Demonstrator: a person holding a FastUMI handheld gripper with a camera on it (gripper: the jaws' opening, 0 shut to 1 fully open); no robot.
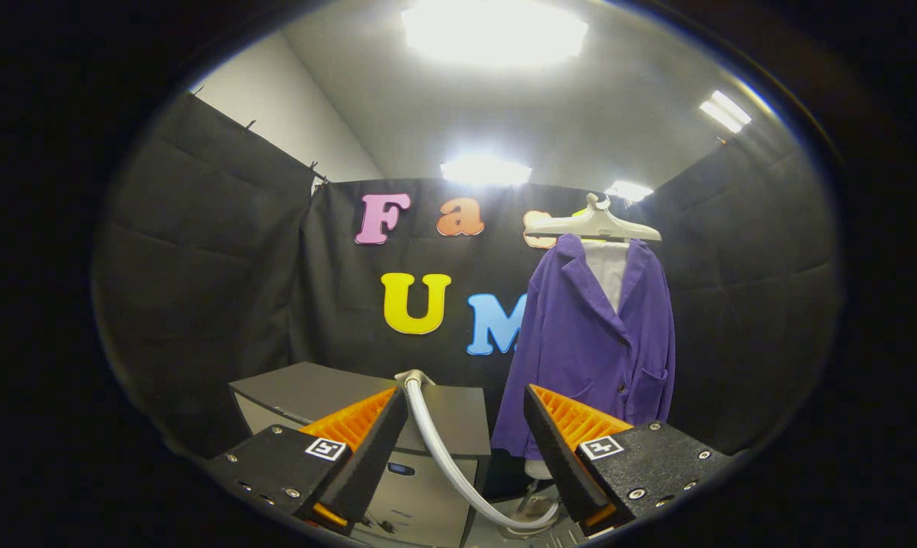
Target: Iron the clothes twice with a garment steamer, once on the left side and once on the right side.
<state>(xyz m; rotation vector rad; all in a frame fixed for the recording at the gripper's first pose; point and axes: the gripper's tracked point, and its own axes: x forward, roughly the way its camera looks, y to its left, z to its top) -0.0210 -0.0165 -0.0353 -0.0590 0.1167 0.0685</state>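
booth: jacket (591, 342) hanging upright, hand-held gripper (466, 434) agape

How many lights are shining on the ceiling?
4. One big light overhead, one above the back wall, one behind the hanger, one above the jacket. More may be hidden. The open tool holds nothing.

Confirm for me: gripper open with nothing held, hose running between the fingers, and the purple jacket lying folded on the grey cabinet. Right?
Not quite. The gripper view shows the purple jacket hanging on a hanger, beside the grey cabinet, not folded on it. The gripper is open and empty, with the hose between its fingers.
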